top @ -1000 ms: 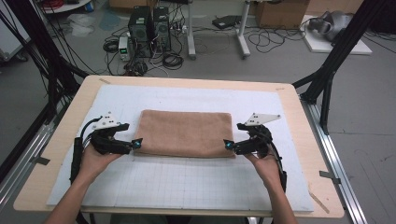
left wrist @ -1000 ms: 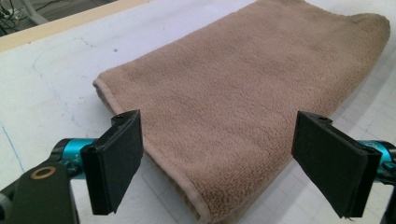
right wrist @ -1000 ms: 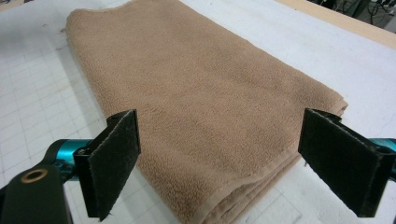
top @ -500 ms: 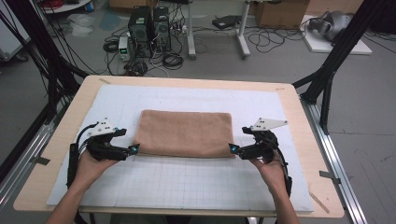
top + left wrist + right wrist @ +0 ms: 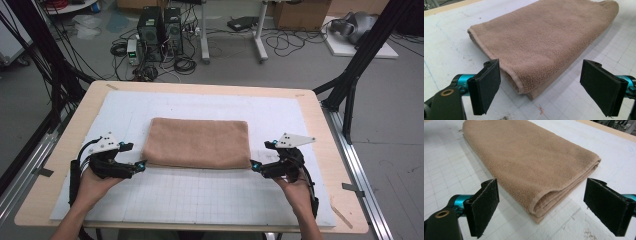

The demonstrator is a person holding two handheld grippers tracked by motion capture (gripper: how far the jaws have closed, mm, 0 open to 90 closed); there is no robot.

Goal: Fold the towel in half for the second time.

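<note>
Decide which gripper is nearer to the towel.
Neither clearly: the left gripper sits at the towel's near left corner, the right gripper at its near right corner, both open, each corner between the jaws.

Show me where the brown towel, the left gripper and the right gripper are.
brown towel (image 5: 197, 141): high view, middle of its top face.
left gripper (image 5: 141, 165): high view, between its fingertips.
right gripper (image 5: 254, 165): high view, between its fingertips.
</note>
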